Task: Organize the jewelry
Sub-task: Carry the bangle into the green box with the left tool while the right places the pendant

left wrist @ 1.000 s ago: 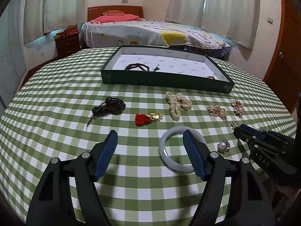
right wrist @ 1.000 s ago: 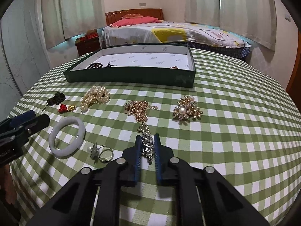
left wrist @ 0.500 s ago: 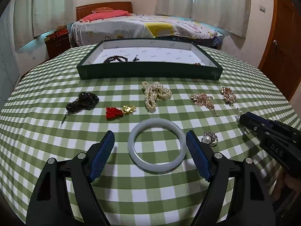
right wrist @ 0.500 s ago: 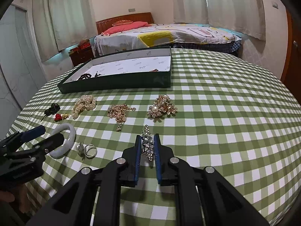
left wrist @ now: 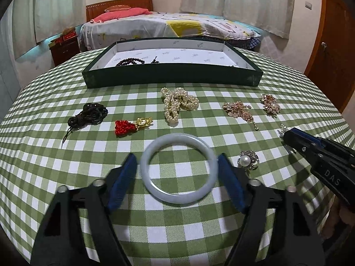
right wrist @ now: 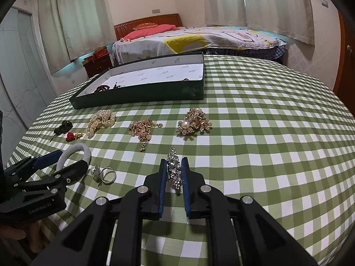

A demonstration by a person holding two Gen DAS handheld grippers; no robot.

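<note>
Left claw: jaws just closing, bangle straddled on worktop, pads apparently not pressing.
Right claw: clamped on brooch.
Tray: behind, beads inside.

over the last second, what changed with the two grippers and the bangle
The left gripper moved in over the bangle, which was off to its right side and now lies between its fingers; its jaws have just been closing, but the pads do not press on it yet. The right gripper stayed shut on the crystal brooch. The other jewelry and the tray did not move.
</note>
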